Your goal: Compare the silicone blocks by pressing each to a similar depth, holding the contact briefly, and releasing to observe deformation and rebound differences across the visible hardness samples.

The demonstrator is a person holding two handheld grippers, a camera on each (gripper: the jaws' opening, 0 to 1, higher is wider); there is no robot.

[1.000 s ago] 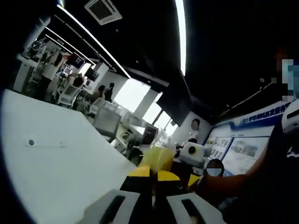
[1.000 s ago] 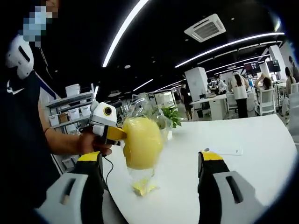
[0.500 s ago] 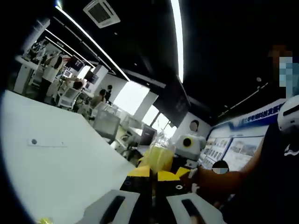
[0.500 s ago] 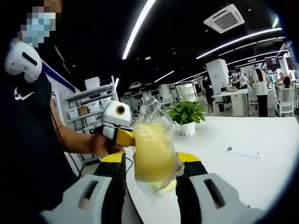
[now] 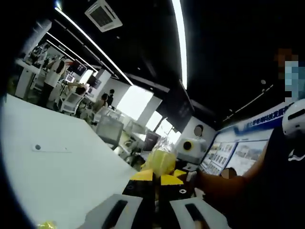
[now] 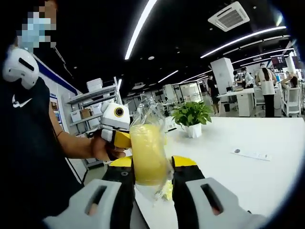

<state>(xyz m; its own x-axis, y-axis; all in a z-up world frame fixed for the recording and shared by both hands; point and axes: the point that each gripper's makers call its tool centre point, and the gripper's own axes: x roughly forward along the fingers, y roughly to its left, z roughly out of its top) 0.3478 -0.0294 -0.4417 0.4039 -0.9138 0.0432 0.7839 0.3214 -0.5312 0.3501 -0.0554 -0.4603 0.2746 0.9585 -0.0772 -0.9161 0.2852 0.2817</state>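
Right gripper view: right gripper (image 6: 148, 179) squeezing yellow silicone block (image 6: 145, 152) in its clear bag, block standing tall between the jaws, above white bench (image 6: 238, 162). Left gripper (image 5: 156, 183) closed, holding the bag from the other side; both equally near.

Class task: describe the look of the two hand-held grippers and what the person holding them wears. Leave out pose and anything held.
Each hand-held gripper, the right and the left, has pale grey jaws with dark slots and black fingers capped in yellow. The left hand-held gripper's body, as the right gripper view shows it, is yellow. The person wears a dark short-sleeved top with a small white logo.
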